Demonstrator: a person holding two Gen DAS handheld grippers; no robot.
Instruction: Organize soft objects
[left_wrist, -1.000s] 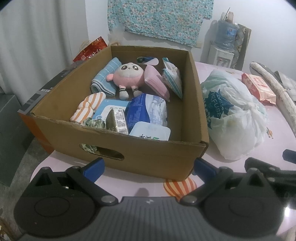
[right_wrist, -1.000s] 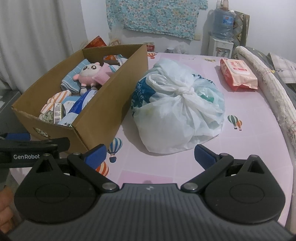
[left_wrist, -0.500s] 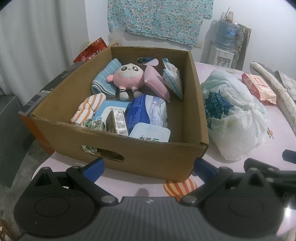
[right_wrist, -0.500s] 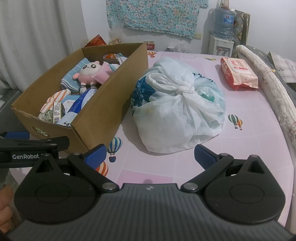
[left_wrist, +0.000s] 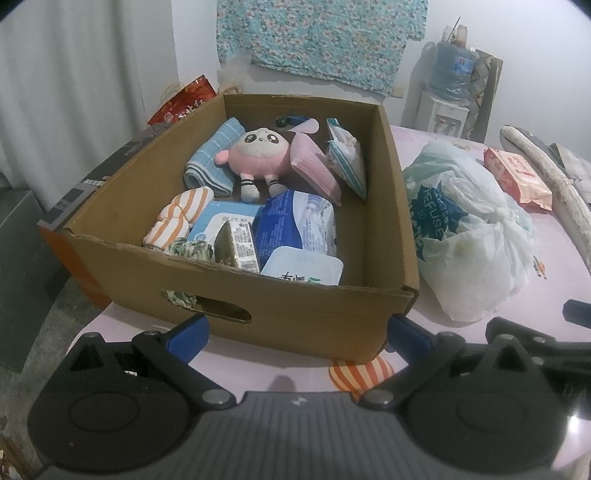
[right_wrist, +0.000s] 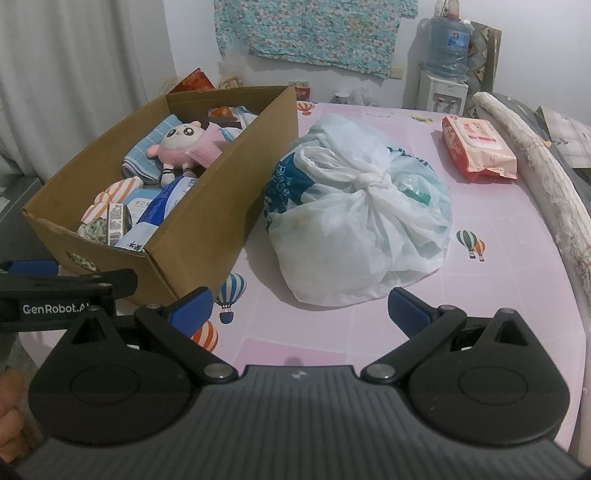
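Left wrist view: your left gripper (left_wrist: 297, 330) hangs just in front of the cardboard box (left_wrist: 258, 306), jaws spread wide, nothing between them.
Box contents: you've got a pink panda plush (left_wrist: 258, 158) near the back, a rolled blue towel (left_wrist: 212, 162) touching its left side, orange-striped socks (left_wrist: 177, 218) nearer you, and tissue packs (left_wrist: 295, 225) in the middle.
Beside the box: a knotted white plastic bag (left_wrist: 469, 236) sits on the pink tablecloth (left_wrist: 280, 369), just right of the box wall.
Right wrist view: your right gripper (right_wrist: 299, 308) is wide open too, empty, pointed at the bag.
Further back: a red wet-wipes pack (right_wrist: 478, 147) lies well apart from the bag, near a rolled white mat (right_wrist: 543, 177).
Left edge: your other gripper's arm pokes in beside the box corner.
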